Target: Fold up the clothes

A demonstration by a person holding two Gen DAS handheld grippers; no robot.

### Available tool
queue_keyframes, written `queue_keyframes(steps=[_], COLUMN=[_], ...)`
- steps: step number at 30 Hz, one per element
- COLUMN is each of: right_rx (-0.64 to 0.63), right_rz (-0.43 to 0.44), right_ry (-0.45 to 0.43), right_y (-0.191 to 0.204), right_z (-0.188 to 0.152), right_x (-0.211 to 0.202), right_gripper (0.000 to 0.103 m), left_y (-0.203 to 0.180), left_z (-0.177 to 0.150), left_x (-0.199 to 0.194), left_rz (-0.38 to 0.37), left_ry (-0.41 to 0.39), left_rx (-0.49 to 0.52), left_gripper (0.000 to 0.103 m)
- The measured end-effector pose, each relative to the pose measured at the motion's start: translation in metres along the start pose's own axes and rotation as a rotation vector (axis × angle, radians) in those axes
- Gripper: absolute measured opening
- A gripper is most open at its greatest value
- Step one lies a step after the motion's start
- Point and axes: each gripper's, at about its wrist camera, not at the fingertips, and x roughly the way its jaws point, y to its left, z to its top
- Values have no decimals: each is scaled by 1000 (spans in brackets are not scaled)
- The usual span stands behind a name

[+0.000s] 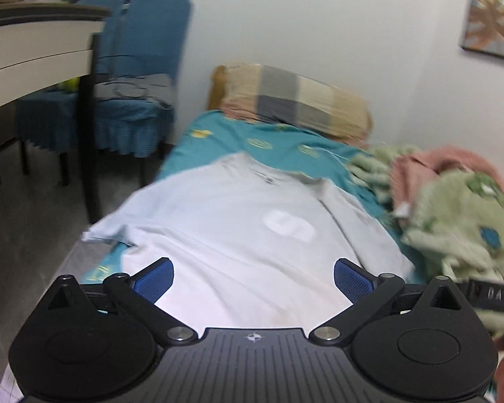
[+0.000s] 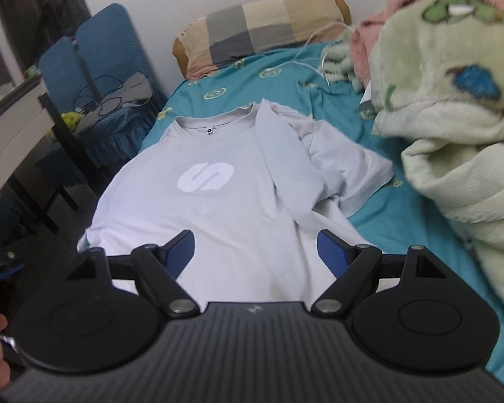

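A light grey T-shirt (image 2: 225,194) with a white logo lies front up on the teal bed sheet (image 2: 285,77), collar toward the pillow. Its right sleeve (image 2: 346,164) is bunched and partly folded inward. The shirt also shows in the left wrist view (image 1: 238,235), blurred. My left gripper (image 1: 253,280) is open and empty above the shirt's lower hem. My right gripper (image 2: 255,252) is open and empty above the shirt's lower part. Part of the right gripper (image 1: 494,295) shows at the right edge of the left wrist view.
A checked pillow (image 2: 262,30) lies at the head of the bed against the wall. A heap of green and pink blankets (image 2: 453,107) fills the bed's right side. A white cable (image 2: 319,57) lies near the pillow. Blue chairs (image 1: 134,84) and a table (image 1: 33,50) stand left of the bed.
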Motion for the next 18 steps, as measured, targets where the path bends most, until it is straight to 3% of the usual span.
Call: queue_keyframes(steps=[8,18], right_rx=[-12,13], right_rz=[-16,-16], right_ry=[-30,-75], right_y=[1,-2], right_z=[-1,3], right_x=[-11,-6], right_gripper=[82,82], left_y=[1,9], left_z=[-36,-34], left_x=[17,14], left_rz=[18,33], left_ry=[15,-20], left_rx=[66,67], left_gripper=[103,103])
